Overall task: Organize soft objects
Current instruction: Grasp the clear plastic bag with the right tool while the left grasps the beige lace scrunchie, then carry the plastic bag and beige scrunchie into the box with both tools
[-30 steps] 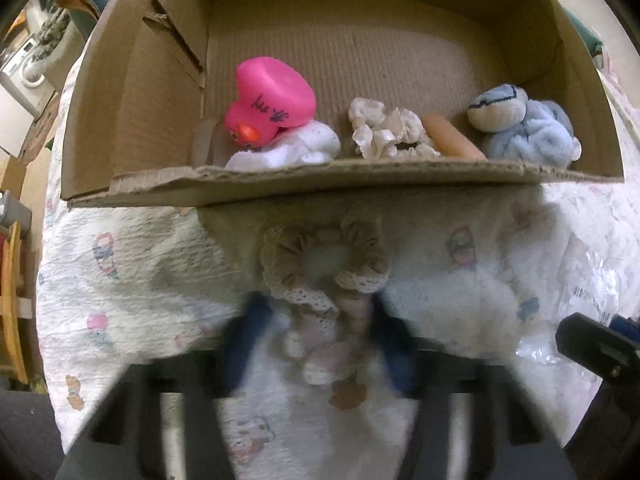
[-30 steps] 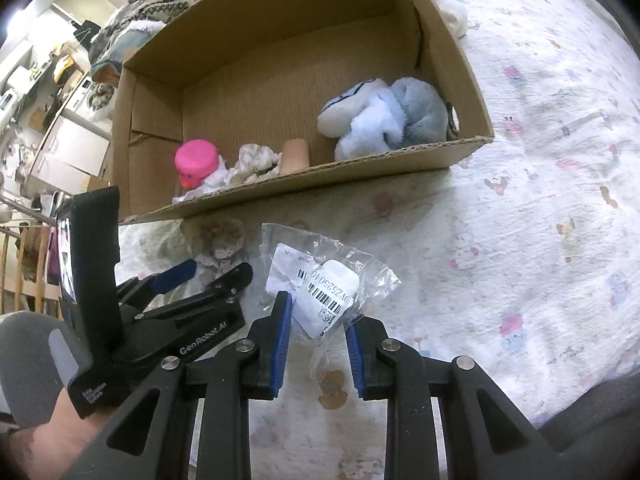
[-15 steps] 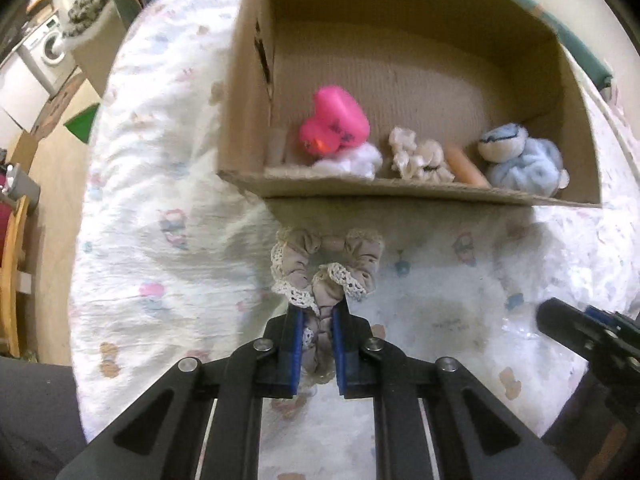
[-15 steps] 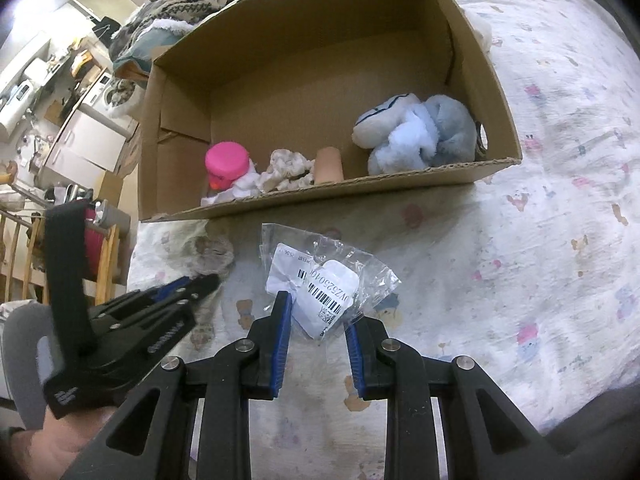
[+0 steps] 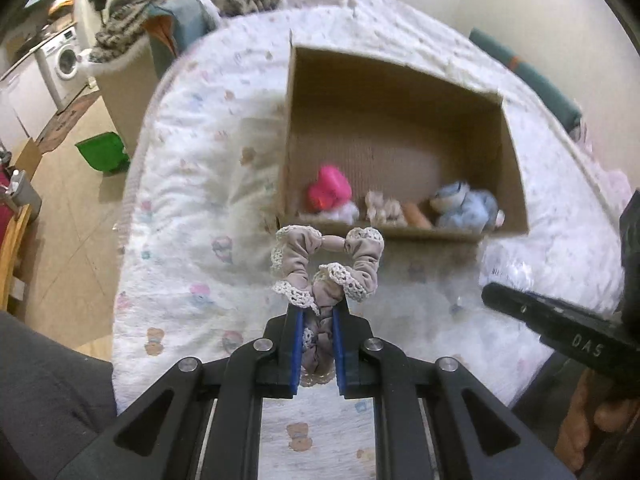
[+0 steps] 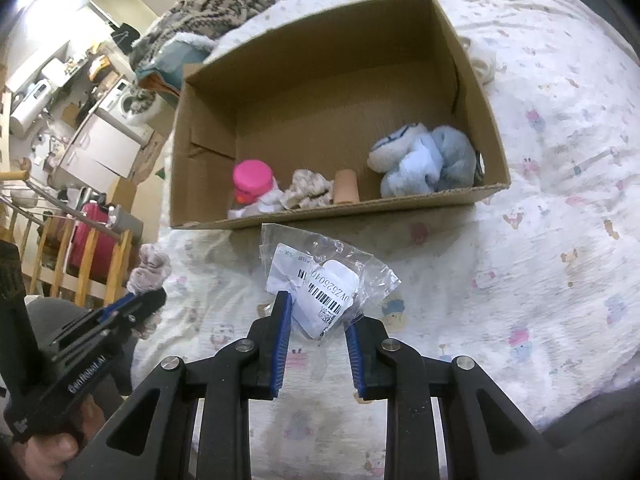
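From the left wrist, the left gripper (image 5: 317, 320) was clamped on a lace-edged scrunchie (image 5: 326, 268), raised over the bedspread (image 5: 192, 248) before the cardboard box (image 5: 514, 184); the scrunchie's lower end was hidden between the blue pads. The box's near wall cut off the toys inside.

From the right wrist, the right gripper (image 6: 316, 312) stood apart around a plastic bag (image 6: 332, 276); whether the pads touched it was unclear.

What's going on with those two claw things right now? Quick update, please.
Left hand-held gripper shut on lace scrunchie, lifted short of cardboard box. Right hand-held gripper open around plastic packet on bedspread. Nothing blocking the box.
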